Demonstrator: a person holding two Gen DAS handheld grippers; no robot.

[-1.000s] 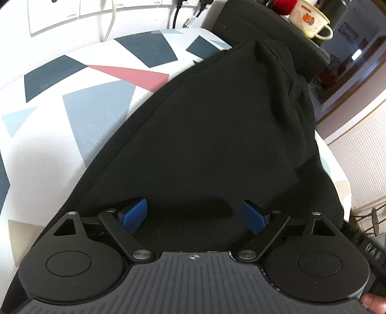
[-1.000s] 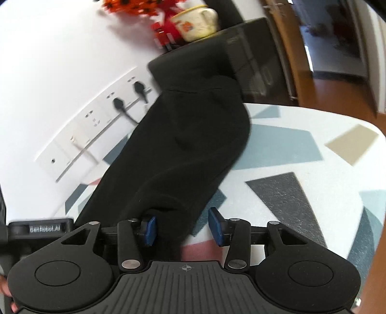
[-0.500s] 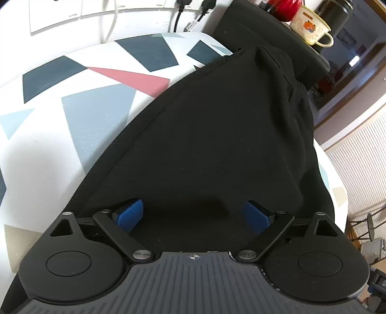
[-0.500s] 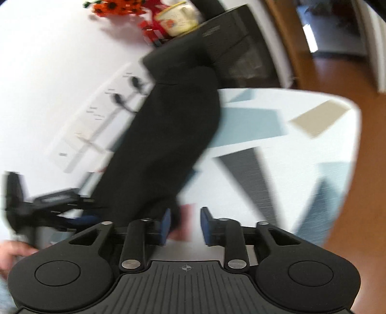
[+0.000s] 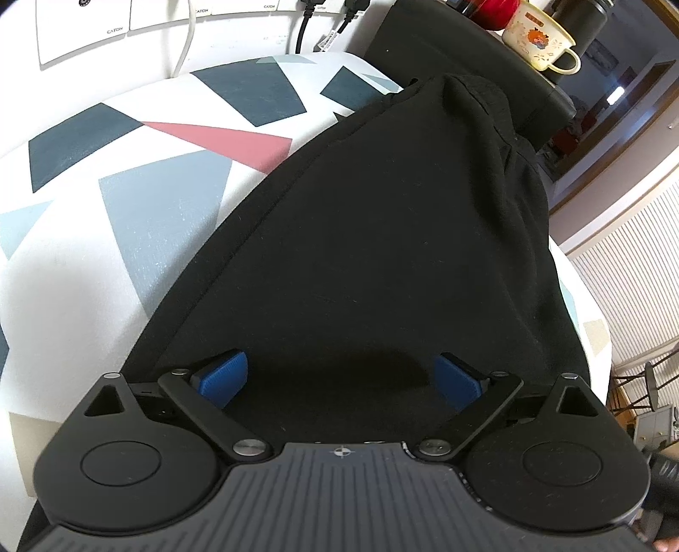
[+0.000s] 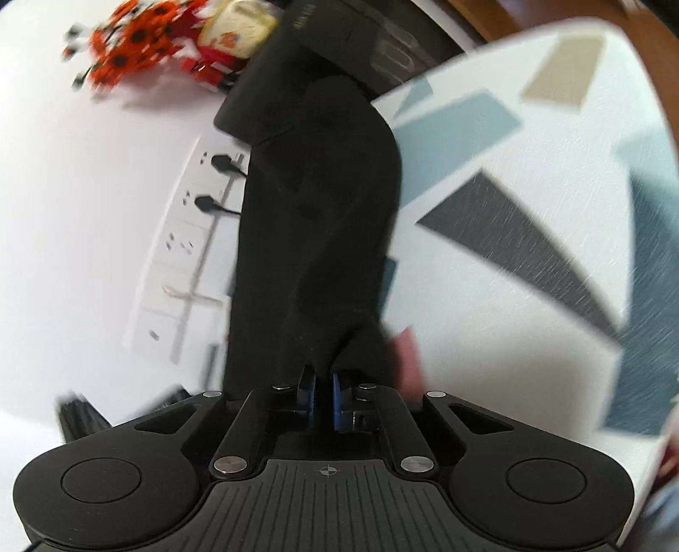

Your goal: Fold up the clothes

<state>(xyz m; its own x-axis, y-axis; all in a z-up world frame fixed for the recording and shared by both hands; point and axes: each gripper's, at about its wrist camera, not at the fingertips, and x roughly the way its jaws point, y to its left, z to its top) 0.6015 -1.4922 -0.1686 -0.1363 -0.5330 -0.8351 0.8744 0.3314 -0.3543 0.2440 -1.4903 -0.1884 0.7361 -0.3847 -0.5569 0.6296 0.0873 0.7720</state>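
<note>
A black garment [image 5: 382,233] lies spread over a table with a geometric-patterned cloth [image 5: 148,212]. My left gripper [image 5: 341,373] hovers over its near part with the blue pads [image 5: 225,375] wide apart and nothing pinched between them. In the blurred, rolled right wrist view the same garment [image 6: 318,233] runs as a long dark strip to my right gripper [image 6: 323,395]. Its jaws are closed together, with a fold of the cloth's near end caught between the pads.
A black appliance [image 5: 445,42] stands at the table's far end with a cream mug [image 5: 539,40] on it. Wall sockets with plugged cables [image 6: 203,204] line the white wall. Orange flowers [image 6: 131,42] sit near the mug. The patterned tabletop [image 6: 509,297] stretches right of the garment.
My right gripper has rolled, moved in along the garment's end and closed on the cloth. The left gripper's pads have spread a little wider, and that hand has stayed in place.
</note>
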